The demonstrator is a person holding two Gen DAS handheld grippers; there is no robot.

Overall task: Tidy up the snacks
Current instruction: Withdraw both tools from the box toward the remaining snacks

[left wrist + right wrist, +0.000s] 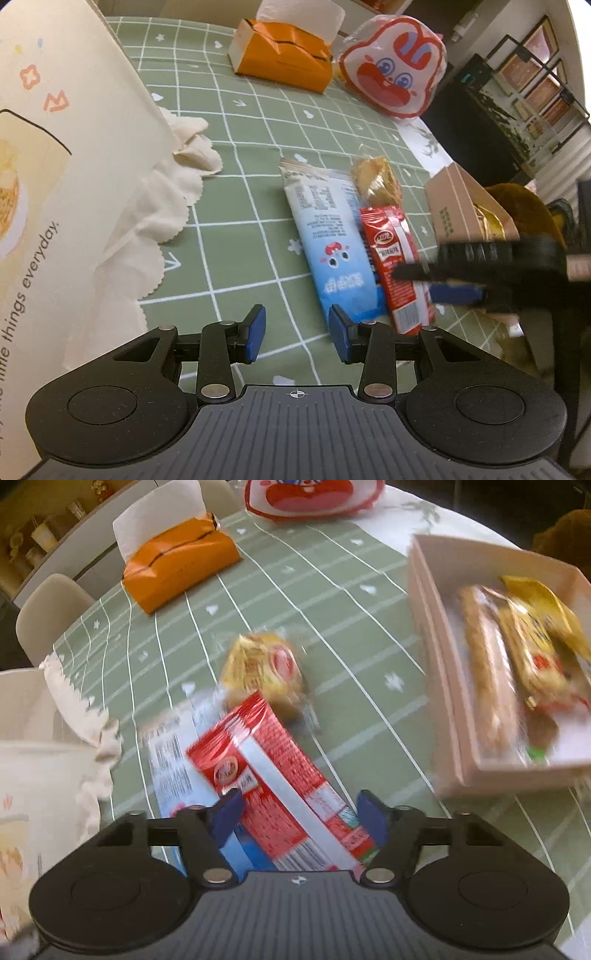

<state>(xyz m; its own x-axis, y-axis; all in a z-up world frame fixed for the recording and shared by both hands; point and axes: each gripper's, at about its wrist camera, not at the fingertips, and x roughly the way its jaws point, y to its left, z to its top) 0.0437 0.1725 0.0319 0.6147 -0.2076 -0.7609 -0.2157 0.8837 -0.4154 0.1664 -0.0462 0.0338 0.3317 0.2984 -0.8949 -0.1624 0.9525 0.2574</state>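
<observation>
Snack packets lie in a tight cluster on the green grid tablecloth [236,206]. Red packet [273,786] is elongated; in the right wrist view its long axis runs from upper left, near the round yellow pastry [264,672], down to lower right, under the right gripper [301,816]. Red packet rests partly on top of the longer blue-and-white packet [325,236], the two roughly parallel and touching along one side. In the left wrist view both long axes run away from the camera, far ends toward the yellow pastry. Right gripper: blue pads straddle the near end of the red packet at a middling width; frame is blurred, so contact between pads and packet cannot be told. Left gripper [297,332]: jaws partly apart, nothing between them, hovering over bare cloth just beside the near end of the blue-and-white packet. Pink cardboard box [439,686] sits right of the cluster, already holding several wrapped bars. Far side of table: orange tissue pack [284,62], rabbit-face bag [391,66]. Cream paper bag [55,155] and crumpled cloth [173,192] at left.
</observation>
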